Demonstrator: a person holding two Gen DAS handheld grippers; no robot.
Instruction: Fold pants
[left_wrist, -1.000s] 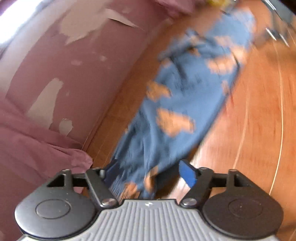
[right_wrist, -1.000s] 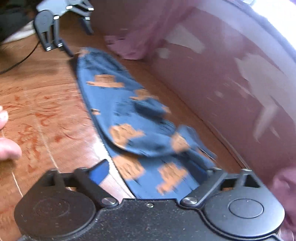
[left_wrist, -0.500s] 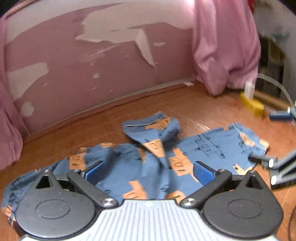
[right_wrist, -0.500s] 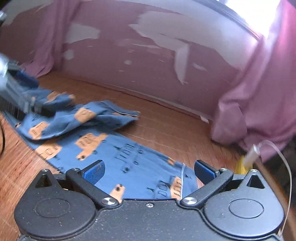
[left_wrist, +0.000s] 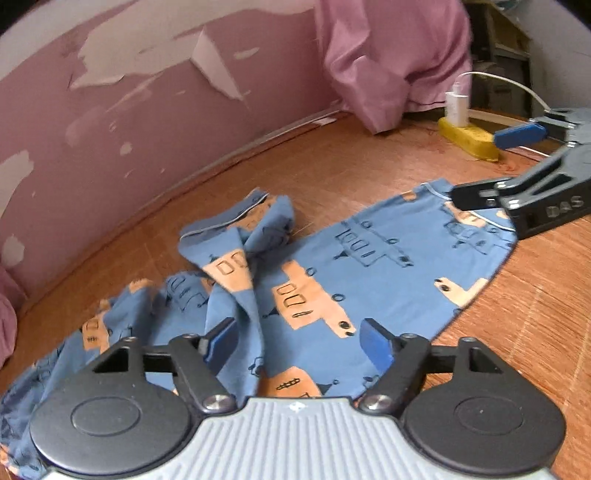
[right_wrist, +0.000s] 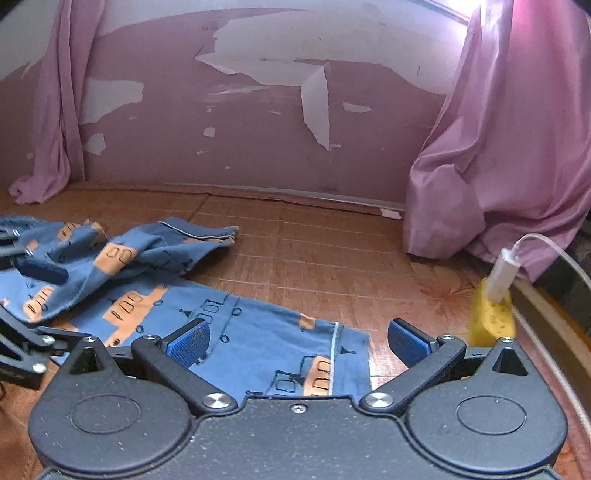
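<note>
Blue pants (left_wrist: 354, 273) with orange vehicle prints lie on the wooden floor. One leg lies flat toward the right. The other leg (left_wrist: 236, 236) is crumpled and bunched on top near the wall. My left gripper (left_wrist: 299, 343) hovers open over the middle of the pants, nothing between its fingers. My right gripper (right_wrist: 299, 339) stands open above the flat leg's hem (right_wrist: 332, 354). In the left wrist view the right gripper (left_wrist: 517, 166) shows at the right edge, open. The left gripper's fingers (right_wrist: 40, 271) show at the left edge of the right wrist view.
A peeling pink wall (right_wrist: 258, 129) runs behind the pants. Pink curtains (right_wrist: 498, 166) hang to the floor at right, and another curtain (right_wrist: 55, 110) at left. A yellow power strip (right_wrist: 491, 317) with a white charger and cable sits on the floor (right_wrist: 332, 258) beside the right curtain.
Both cameras swung from looking along the pants to facing the wall. The pants were let go and now lie on the floor. Both grippers have since edged closer over the cloth.
</note>
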